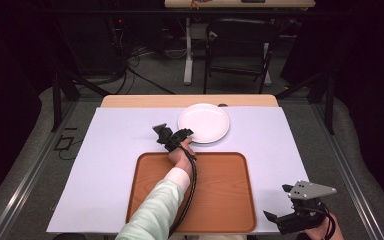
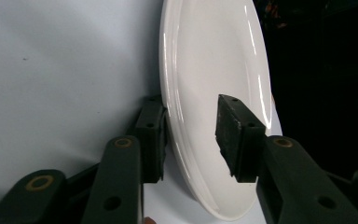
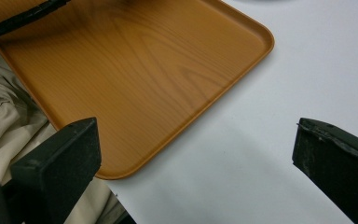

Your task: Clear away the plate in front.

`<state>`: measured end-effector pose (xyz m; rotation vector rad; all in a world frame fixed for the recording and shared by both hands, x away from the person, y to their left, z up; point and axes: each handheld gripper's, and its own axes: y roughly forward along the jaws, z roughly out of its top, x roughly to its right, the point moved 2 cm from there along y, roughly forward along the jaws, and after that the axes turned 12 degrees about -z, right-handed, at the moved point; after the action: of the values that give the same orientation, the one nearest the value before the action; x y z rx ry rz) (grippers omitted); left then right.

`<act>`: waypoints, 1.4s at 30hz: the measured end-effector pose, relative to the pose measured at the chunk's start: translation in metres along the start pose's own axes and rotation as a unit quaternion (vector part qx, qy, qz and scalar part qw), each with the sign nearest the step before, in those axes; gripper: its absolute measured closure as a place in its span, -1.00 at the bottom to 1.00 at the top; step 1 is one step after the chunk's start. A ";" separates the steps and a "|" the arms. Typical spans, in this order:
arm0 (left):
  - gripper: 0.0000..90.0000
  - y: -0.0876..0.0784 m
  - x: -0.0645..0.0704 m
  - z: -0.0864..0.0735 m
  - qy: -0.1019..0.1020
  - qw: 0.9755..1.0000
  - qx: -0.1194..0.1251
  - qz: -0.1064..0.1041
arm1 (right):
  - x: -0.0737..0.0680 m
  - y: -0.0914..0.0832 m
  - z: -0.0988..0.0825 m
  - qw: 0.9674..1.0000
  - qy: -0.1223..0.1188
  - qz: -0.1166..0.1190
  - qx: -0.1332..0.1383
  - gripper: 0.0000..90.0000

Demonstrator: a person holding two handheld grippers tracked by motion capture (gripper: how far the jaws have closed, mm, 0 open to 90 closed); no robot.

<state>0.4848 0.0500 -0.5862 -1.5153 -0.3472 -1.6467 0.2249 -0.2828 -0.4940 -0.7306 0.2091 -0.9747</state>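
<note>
**White china between our left claw's jaws**

White and glossy, the dinner plate (image 1: 203, 123) sits on the pale counter (image 1: 110, 165) just beyond the far edge of the wooden tray (image 1: 145, 200), and we have our left claw (image 1: 179, 136) at its near-left rim. In the left gripper view the plate (image 2: 214, 84) stands edge-on between our two jaws: one pad lies under the rim against the counter side, the other hangs over the plate's upper face with a visible gap. So the jaws are narrowed around the rim but not yet pinching it; we judge the grip unfinished.

What the coming move turns on is that the plate lies straight ahead of this claw, its rim running across the line of the jaws, and the tray lies directly behind the claw, toward us. Once the pads bite, we would expect a short lift and a pull back over the tray's raised lip. The plate hangs from one edge, so it may tilt or slip if the bite is shallow.

Our right claw (image 1: 300, 212) hangs wide and empty near the tray's near-right corner (image 3: 256, 37), well apart from the plate. The left hand is plainly the nearer one.
</note>
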 end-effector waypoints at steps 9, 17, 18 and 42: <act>0.80 0.000 -0.009 0.001 -0.001 1.000 -0.004 -0.011 | 0.000 0.000 0.000 1.000 0.000 0.000 0.000 -0.98; 0.79 0.003 -0.009 0.004 0.019 0.999 -0.023 -0.019 | 0.000 0.000 0.000 1.000 -0.001 0.001 -0.001 -0.98; 0.79 0.002 -0.009 0.005 0.017 0.999 -0.025 -0.021 | 0.000 0.000 0.000 1.000 -0.001 0.001 -0.001 -0.98; 0.95 -0.010 0.076 0.023 0.348 0.934 -0.082 -0.013 | 0.000 0.001 0.000 1.000 -0.001 0.001 -0.004 -0.96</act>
<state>0.5003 0.0428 -0.5079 -0.9402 0.1631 -2.1450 0.2259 -0.2827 -0.4946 -0.7378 0.2122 -0.9725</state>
